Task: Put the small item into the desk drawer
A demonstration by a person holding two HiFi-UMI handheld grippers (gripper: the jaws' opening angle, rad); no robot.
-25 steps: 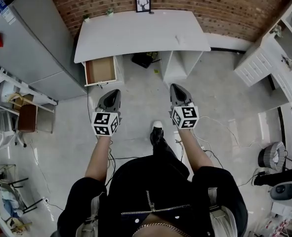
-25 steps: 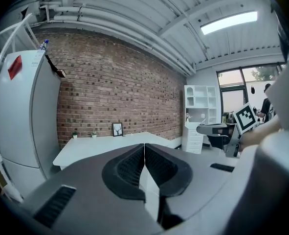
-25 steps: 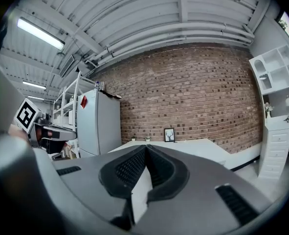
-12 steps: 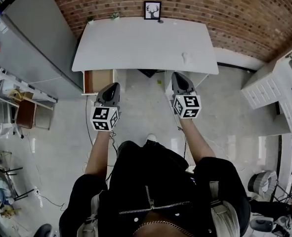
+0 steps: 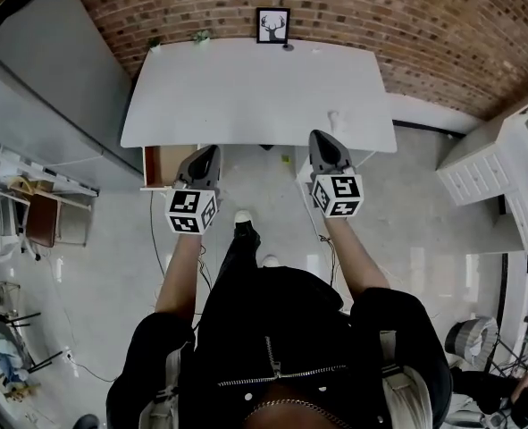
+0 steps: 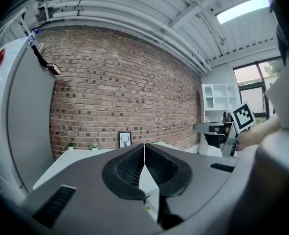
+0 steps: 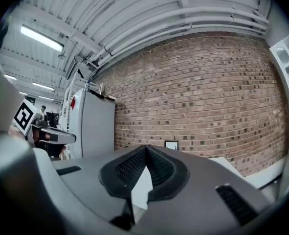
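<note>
A white desk [image 5: 246,96] stands against the brick wall ahead of me. Its left drawer [image 5: 162,164] is pulled open and shows a brown wooden inside. A small white item [image 5: 334,117] lies on the desktop near the right front edge. My left gripper [image 5: 207,154] is held over the floor just right of the drawer, shut and with nothing in it; its jaw tips [image 6: 144,146] meet. My right gripper [image 5: 320,139] hovers at the desk's front edge just short of the small item, also shut and with nothing in it; its jaw tips [image 7: 145,147] meet too.
A framed deer picture [image 5: 272,25] and small plants [image 5: 199,36] stand at the desk's back edge. A tall grey cabinet [image 5: 58,70] is at the left, with a chair [image 5: 45,220] below it. White cabinets [image 5: 491,172] stand at the right. Cables [image 5: 156,257] lie on the floor.
The person has stepped toward the desk, which now sits closer under both grippers. The right gripper has come near the small item. Both grippers stay shut.
</note>
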